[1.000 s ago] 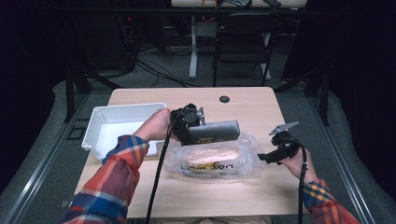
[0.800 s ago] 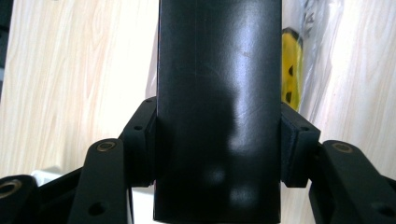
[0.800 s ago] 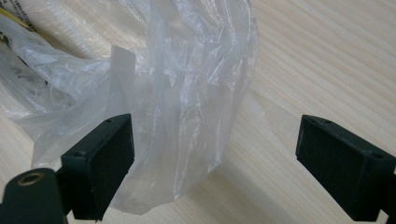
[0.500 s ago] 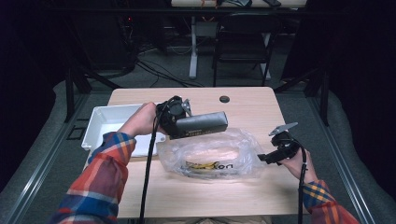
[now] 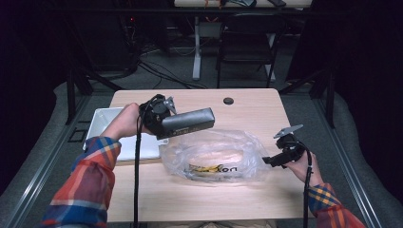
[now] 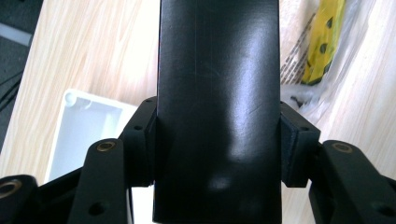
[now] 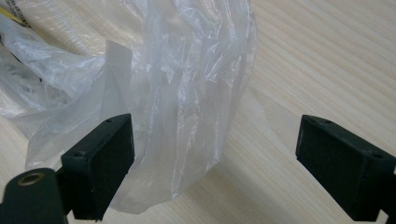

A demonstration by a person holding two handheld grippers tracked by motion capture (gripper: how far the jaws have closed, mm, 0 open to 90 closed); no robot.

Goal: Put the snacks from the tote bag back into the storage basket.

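Left gripper (image 5: 164,121) clamps long black box (image 5: 186,123), held in air above table (image 5: 247,107), between white tray (image 5: 102,124) and clear plastic bag (image 5: 214,154). Box long axis runs across table, far end over bag's near-left edge. Right gripper (image 7: 212,163) released, jaws wide, bag's loose end lying against one jaw. Right gripper nearer bag mouth. Left gripper view adds yellow printed packet (image 6: 322,44) inside bag.
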